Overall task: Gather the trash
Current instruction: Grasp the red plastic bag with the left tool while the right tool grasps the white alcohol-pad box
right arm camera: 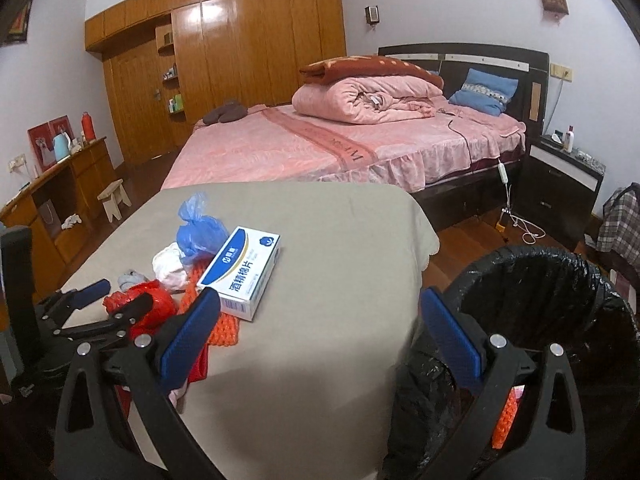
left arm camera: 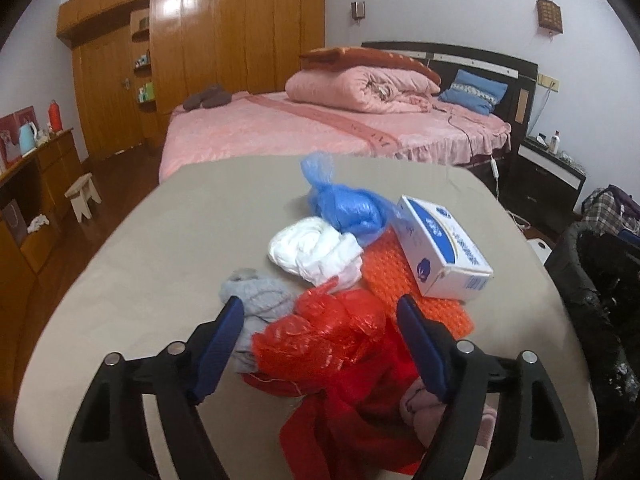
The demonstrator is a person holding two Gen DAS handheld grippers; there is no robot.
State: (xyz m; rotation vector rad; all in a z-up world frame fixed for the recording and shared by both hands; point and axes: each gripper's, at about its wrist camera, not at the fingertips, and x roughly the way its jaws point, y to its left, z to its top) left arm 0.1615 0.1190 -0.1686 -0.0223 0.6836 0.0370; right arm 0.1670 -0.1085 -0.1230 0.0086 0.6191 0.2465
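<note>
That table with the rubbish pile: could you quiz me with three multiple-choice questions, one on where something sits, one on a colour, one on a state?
1. The white and blue box lies on:
A the orange bubble wrap
B the bed
C the stool

2. The knotted bag farthest back in the pile is:
A green
B blue
C yellow

3. The left hand-held gripper is:
A shut on the box
B open around the red plastic bag
C inside the bin

Answers: 1 A, orange wrap shows beneath it. 2 B, clearly blue. 3 B, pads stand apart either side of the bag.
</note>
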